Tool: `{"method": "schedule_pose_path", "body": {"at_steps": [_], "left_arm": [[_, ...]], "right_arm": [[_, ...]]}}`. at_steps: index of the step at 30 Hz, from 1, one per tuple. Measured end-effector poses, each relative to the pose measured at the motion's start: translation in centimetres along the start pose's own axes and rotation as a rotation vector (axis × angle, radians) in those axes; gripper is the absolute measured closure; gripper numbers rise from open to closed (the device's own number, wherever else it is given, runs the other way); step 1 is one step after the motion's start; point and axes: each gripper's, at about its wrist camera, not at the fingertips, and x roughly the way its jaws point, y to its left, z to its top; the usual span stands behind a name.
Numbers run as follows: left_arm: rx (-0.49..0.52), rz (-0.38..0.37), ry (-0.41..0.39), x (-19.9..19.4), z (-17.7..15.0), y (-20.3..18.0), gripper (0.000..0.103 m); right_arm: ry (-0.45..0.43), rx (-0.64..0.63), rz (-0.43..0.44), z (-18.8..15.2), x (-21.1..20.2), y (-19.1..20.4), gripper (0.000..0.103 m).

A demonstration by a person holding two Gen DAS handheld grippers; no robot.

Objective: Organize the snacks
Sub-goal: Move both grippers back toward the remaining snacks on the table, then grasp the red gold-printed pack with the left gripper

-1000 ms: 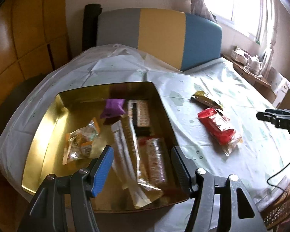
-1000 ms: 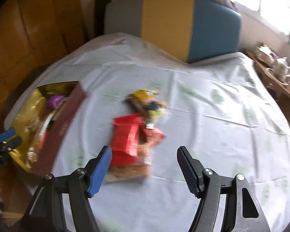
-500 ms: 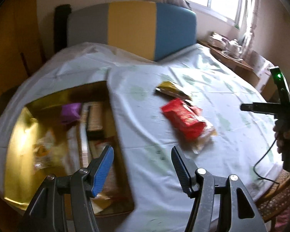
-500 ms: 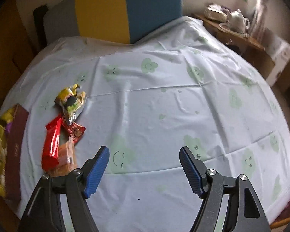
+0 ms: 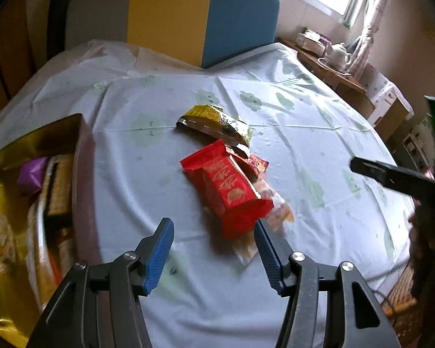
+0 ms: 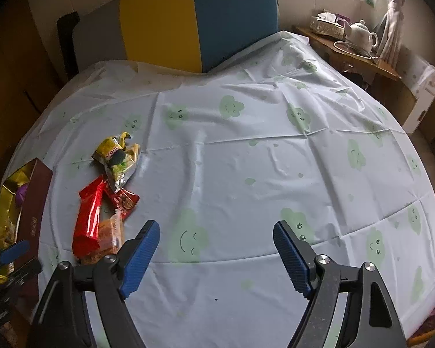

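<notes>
A red snack packet (image 5: pixel 229 191) lies on the tablecloth just ahead of my open, empty left gripper (image 5: pixel 213 237). It rests on a clear orange packet (image 5: pixel 275 208) and a small dark red packet (image 5: pixel 253 163). A yellow-green packet (image 5: pixel 217 123) lies behind them. The gold box (image 5: pixel 11 150) at the left holds several snacks, among them a purple one (image 5: pixel 32 174). My right gripper (image 6: pixel 216 245) is open and empty over bare cloth, to the right of the same pile (image 6: pixel 101 211).
The round table's cloth (image 6: pixel 261 159) has green cloud faces. A grey, yellow and blue chair back (image 5: pixel 171 17) stands behind the table. A side table with a white teapot (image 6: pixel 361 36) is at the back right. The right gripper's body (image 5: pixel 391 174) shows at the right edge.
My left gripper has swung right, from over the gold box to the red packet pile. My right gripper has swung right, away from the pile, to bare cloth.
</notes>
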Motion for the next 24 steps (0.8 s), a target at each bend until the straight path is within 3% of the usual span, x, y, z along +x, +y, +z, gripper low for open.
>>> {"method": "schedule_pose_path", "body": {"at_steps": [11, 17, 20, 22, 24], "left_arm": [[-0.119, -0.026, 0.087, 5.9, 3.8, 0.1, 0.036], [-0.121, 0.026, 0.113, 8.6, 4.5, 0.0, 0.035], [-0.083, 0.050, 0.089, 8.7, 4.3, -0.2, 0.044], [-0.059, 0.026, 0.078, 8.2, 4.1, -0.3, 0.062], [-0.036, 0.030, 0.056, 7.3, 3.8, -0.3, 0.063]], "right_arm": [[-0.023, 0.005, 0.008, 0.3, -0.5, 0.0, 0.019], [-0.031, 0.016, 0.024, 0.5, -0.8, -0.2, 0.018], [-0.032, 0.026, 0.030, 0.5, -0.8, -0.4, 0.018], [-0.033, 0.027, 0.030, 0.5, -0.8, -0.5, 0.018], [-0.032, 0.023, 0.030, 0.5, -0.8, -0.4, 0.018]]}}
